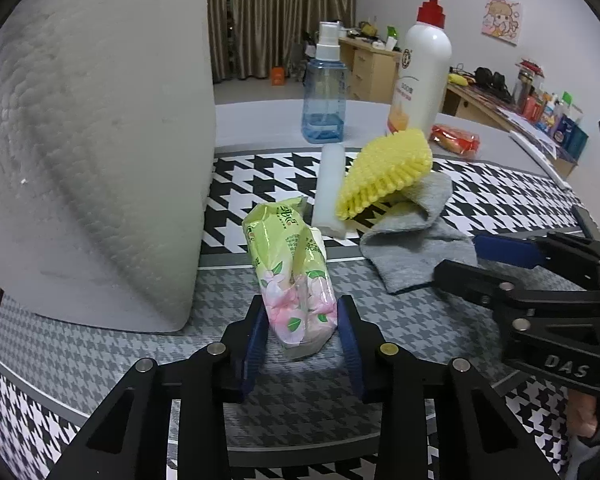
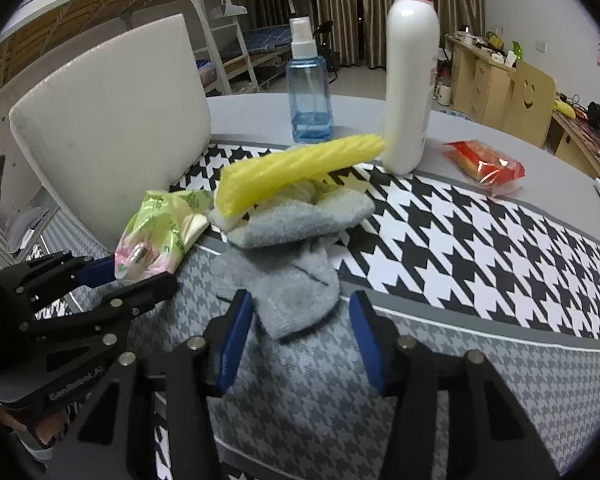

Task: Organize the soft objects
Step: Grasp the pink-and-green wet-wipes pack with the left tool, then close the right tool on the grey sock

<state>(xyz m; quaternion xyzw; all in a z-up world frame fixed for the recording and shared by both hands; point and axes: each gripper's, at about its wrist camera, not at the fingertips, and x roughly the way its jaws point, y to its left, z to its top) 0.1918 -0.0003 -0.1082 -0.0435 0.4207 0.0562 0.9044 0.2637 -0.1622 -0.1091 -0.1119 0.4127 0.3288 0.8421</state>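
Note:
My left gripper (image 1: 302,320) is shut on a green floral tissue pack (image 1: 292,268), which rests on the houndstooth mat; the pack also shows in the right wrist view (image 2: 156,236). A yellow ridged sponge (image 1: 384,172) leans on a grey sock (image 1: 412,240) beside a white foam block (image 1: 329,192). My right gripper (image 2: 300,312) is open, its blue pads either side of the near end of the grey sock (image 2: 296,288), not closed on it. The yellow sponge (image 2: 296,172) lies across the sock's far part.
A large paper towel roll (image 1: 88,152) stands at the left. A blue spray bottle (image 1: 324,92), a white pump bottle (image 1: 422,76) and a red packet (image 1: 456,140) stand behind the mat (image 2: 480,240). Desks and clutter fill the room behind.

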